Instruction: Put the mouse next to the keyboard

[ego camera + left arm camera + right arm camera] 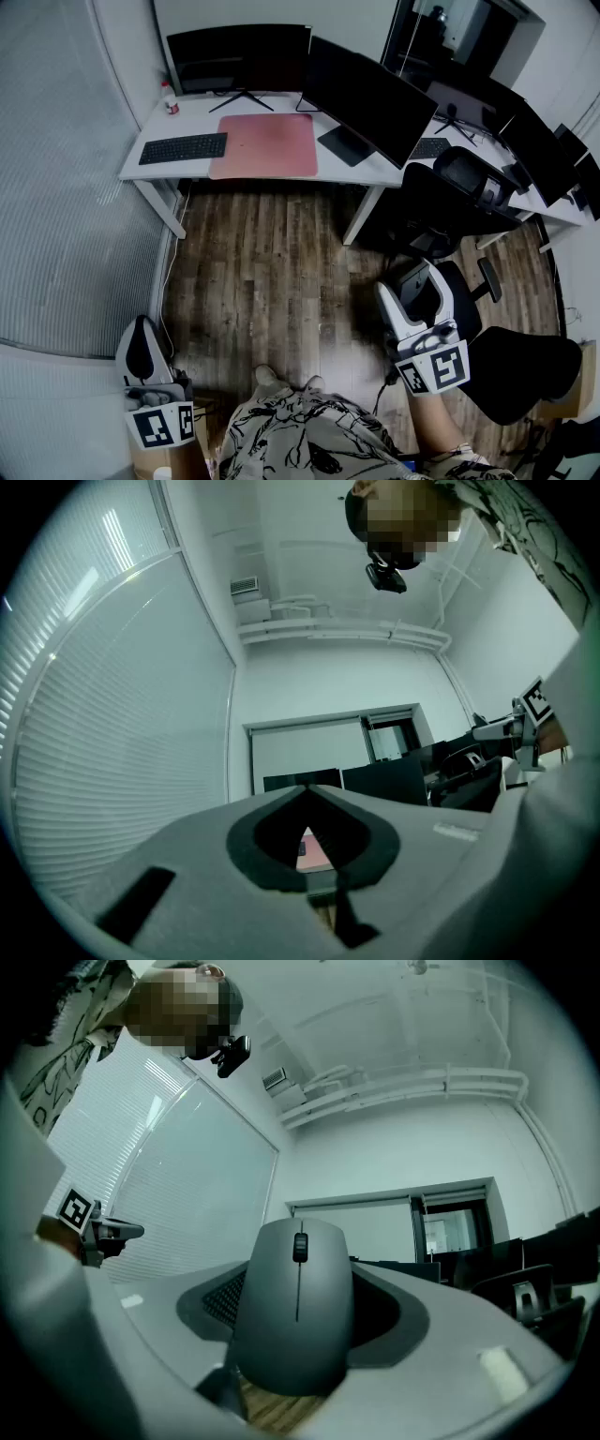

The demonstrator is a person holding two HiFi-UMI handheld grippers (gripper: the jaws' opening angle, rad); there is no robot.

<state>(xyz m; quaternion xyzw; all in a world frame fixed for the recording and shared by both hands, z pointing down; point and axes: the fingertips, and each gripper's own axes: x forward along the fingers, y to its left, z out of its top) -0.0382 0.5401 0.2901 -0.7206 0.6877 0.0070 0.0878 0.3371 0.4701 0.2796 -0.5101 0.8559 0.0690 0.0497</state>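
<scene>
While the person (300,436) stands well back from the white desk (155,127), on the wood floor (262,272) in front of it, the mouse (295,1307) isn't on the desk at all: it sits btwn the jaws of the R gripper (411,286), far short of the desk's front edge and off toward its right end. In the right gripper view the grey mouse fills the gap, scroll wheel on top, w/ the dark pads (211,1302) against its two sides. The jaws stand wide because the mouse is broad, so it's a wide grip on the mouse, not an empty gripper.

The L gripper (141,323) hangs farther still from the desk, below its left end and close to the ribbed glass wall (66,216). Its jaws meet at the tips w/ nothing held. The left gripper view shows only a small diamond-shaped opening btwn its pads, and a bit of pink shows through it.

On the desk:
- The black keyboard (183,148) lies on the left part, near the front edge.
- The pink mat (265,145) covers the desk's middle, right up against the keyboard.
- One dark monitor (239,58) stands at the desk's back.
- A second monitor (366,98) sits angled on the desk's right half.
- A small red-and-white item (172,106) sits at the desk's back left corner, too small to tell what.

A black office chair (450,183) stands just off the desk's right front corner
</scene>
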